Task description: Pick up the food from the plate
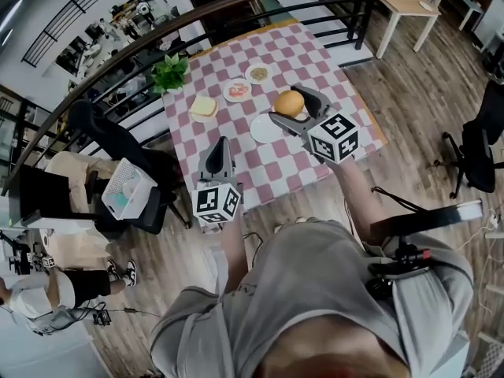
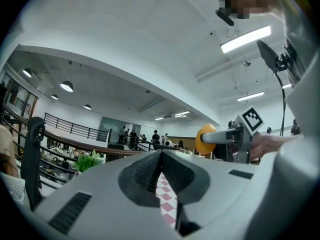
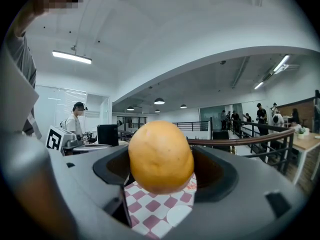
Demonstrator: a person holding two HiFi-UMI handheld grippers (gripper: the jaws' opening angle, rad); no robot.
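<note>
A round orange bun [image 1: 288,102] hangs above the pink-checked table [image 1: 315,57], with my right gripper [image 1: 296,106] shut on it. In the right gripper view the bun [image 3: 161,155] fills the gap between the jaws. Just below it an empty white plate [image 1: 264,130] lies on the cloth. My left gripper [image 1: 221,146] hovers over the table's near edge, shut with nothing in it; in the left gripper view its pads [image 2: 150,170] meet. That view also shows the bun [image 2: 203,140] off to the right.
Three more plates sit farther back: a yellow slice on bread [image 1: 203,107], a red-topped slice [image 1: 237,91] and a small brownish item [image 1: 259,73]. A potted plant [image 1: 169,72] stands at the far left corner. A black chair [image 1: 110,136] and railing [image 1: 236,6] flank the table.
</note>
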